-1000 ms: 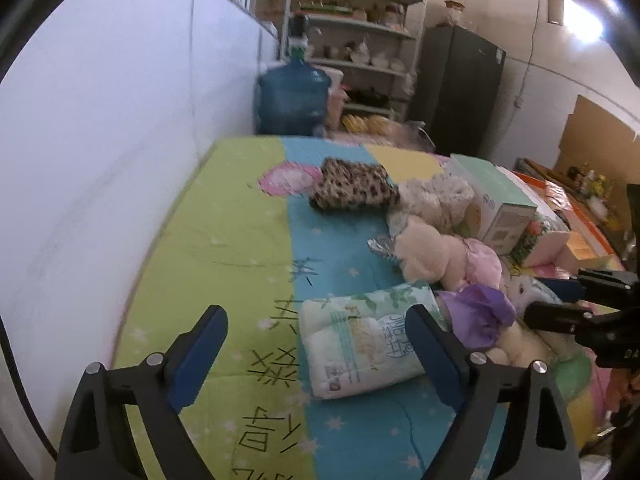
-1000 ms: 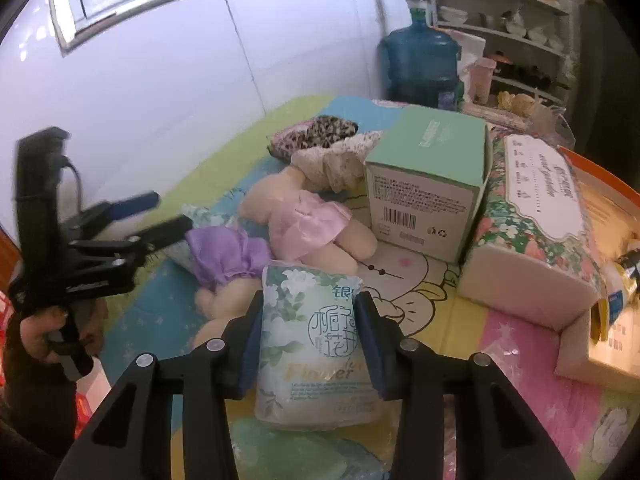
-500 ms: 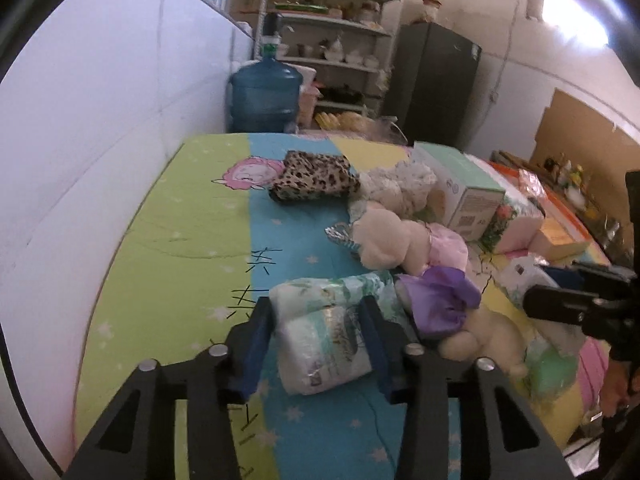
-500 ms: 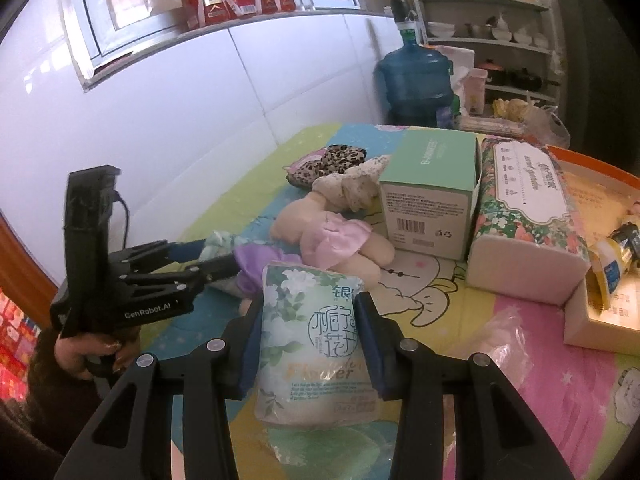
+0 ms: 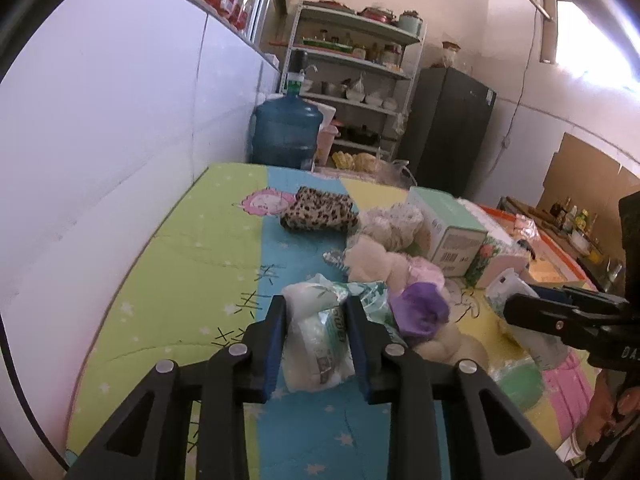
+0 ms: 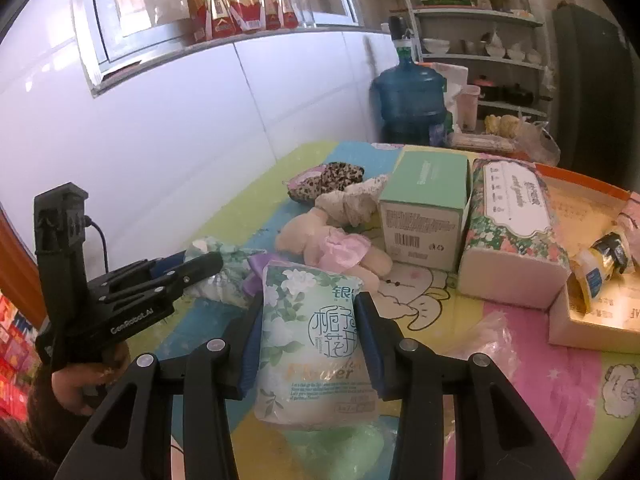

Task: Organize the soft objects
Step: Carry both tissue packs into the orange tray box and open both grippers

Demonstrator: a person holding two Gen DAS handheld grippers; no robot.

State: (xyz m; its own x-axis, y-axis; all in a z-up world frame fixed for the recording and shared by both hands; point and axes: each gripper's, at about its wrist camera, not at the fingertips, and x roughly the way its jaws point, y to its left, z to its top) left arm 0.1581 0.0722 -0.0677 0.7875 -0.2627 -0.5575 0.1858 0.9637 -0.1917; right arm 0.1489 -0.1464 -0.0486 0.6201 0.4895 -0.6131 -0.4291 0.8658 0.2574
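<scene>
Your left gripper (image 5: 316,336) closing, squeezing crumpled tissue pack (image 5: 316,344); your right gripper (image 6: 308,332) clamps floral tissue pack (image 6: 316,344).

The right tool (image 6: 308,344) squeezes a floral tissue pack (image 6: 316,344) between its blue pads, lifted above the cartoon-print tabletop (image 6: 520,360). Behind the pack lies a plush doll in a pink dress (image 6: 332,244), and beyond that a leopard-print pouch (image 6: 328,180). Right of the doll stands a mint-green box (image 6: 424,204), touching a floral tissue box (image 6: 512,228). Left of the pack, the left tool (image 6: 196,268), held by a hand (image 6: 76,384), is closing on another crumpled tissue pack (image 6: 216,252).
</scene>
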